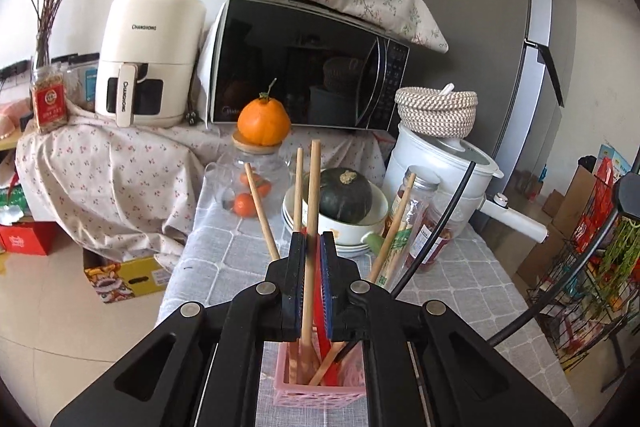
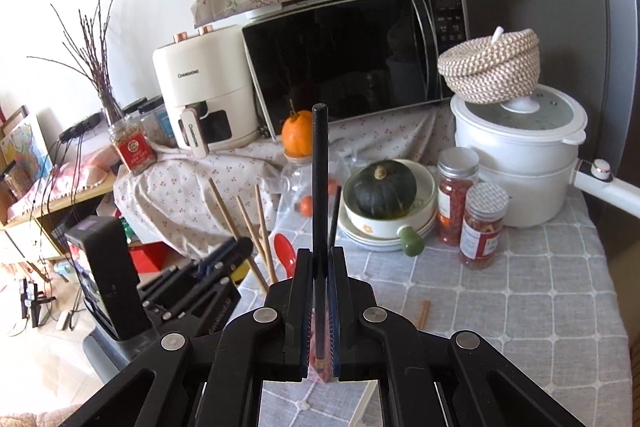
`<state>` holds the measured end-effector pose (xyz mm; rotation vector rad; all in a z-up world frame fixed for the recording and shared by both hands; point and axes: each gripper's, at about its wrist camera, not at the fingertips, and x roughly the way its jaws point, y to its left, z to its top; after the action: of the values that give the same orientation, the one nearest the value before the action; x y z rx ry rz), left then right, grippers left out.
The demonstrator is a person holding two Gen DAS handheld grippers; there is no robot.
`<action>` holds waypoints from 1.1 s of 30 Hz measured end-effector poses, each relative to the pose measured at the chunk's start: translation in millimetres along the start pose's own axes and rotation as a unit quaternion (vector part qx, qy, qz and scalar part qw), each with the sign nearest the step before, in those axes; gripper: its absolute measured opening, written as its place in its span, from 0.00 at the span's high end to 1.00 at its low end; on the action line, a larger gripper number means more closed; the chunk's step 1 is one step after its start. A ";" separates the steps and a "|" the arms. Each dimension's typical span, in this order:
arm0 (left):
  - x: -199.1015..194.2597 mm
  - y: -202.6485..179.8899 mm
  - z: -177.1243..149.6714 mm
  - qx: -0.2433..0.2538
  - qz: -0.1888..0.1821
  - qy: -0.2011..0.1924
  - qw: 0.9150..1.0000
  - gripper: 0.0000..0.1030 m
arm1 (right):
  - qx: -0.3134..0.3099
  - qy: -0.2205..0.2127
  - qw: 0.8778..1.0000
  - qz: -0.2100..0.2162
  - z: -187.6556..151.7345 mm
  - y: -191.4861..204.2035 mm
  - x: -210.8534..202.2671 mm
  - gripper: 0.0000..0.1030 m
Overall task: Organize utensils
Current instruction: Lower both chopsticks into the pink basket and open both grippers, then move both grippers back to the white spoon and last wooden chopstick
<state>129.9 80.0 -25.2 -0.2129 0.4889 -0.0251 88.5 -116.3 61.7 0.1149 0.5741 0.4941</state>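
A pink slotted utensil basket (image 1: 320,387) stands on the grey checked tablecloth, right under my left gripper (image 1: 313,241). Several wooden chopsticks and a red utensil stick up out of it. My left gripper is shut on one wooden chopstick (image 1: 312,195), which stands upright with its lower end in the basket. My right gripper (image 2: 320,255) is shut on a black chopstick (image 2: 319,167) that points up. To its left in the right wrist view are my left gripper, more wooden chopsticks (image 2: 260,227), a red spoon (image 2: 285,247) and a second black chopstick (image 2: 334,215).
A bowl with a dark green squash (image 2: 384,189) sits on stacked plates. Two lidded jars (image 2: 480,223), a white pot (image 2: 520,163) with a woven basket on it, a glass jar with an orange (image 1: 262,125), a microwave and an air fryer stand behind. A wooden piece (image 2: 423,313) lies on the cloth.
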 end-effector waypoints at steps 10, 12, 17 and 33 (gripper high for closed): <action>-29.7 17.2 3.0 -0.021 0.030 0.052 0.998 0.56 | 0.002 -0.021 1.000 0.018 0.3 8.9 21.2 0.96; -30.9 19.5 0.9 -0.017 0.031 0.063 0.997 0.55 | -0.006 -0.022 1.000 0.014 -3.5 13.0 30.8 0.96; -28.9 23.7 -4.7 -0.003 0.038 0.079 0.996 0.54 | -0.017 -0.003 1.000 0.003 -16.5 18.3 59.7 0.96; -14.6 19.6 -25.9 -0.002 0.016 0.161 0.987 0.27 | 0.022 -0.010 1.000 0.002 -20.0 -14.6 40.6 0.36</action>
<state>104.3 95.2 -44.9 -0.2049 0.8154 -0.0273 113.1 -110.3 21.5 0.1627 0.5663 0.4841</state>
